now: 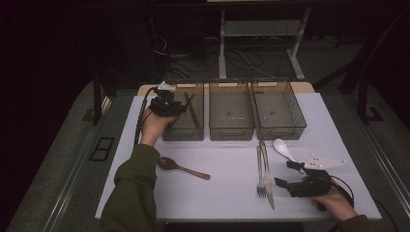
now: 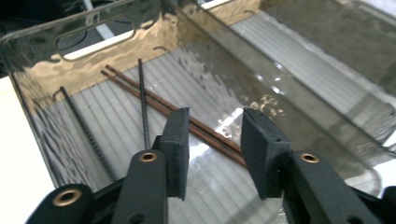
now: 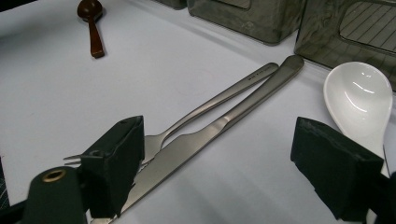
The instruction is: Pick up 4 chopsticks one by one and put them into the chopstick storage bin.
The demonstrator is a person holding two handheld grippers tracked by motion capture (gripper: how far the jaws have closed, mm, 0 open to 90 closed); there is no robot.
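Left gripper (image 2: 212, 154) hangs over the left bin (image 1: 167, 131), 1 of 3 in a row, jaws parted and gripping nothing. The chopsticks (image 2: 173, 109) lie loose on that bin's floor, right under the gap between the jaws. Right gripper (image 3: 243, 177) sits in front of the middle bin (image 1: 231, 131), wide open and empty, with the fork (image 3: 210, 105) and knife (image 3: 224, 128) side by side just ahead of it. White spoon (image 3: 359, 98) is near the knife.
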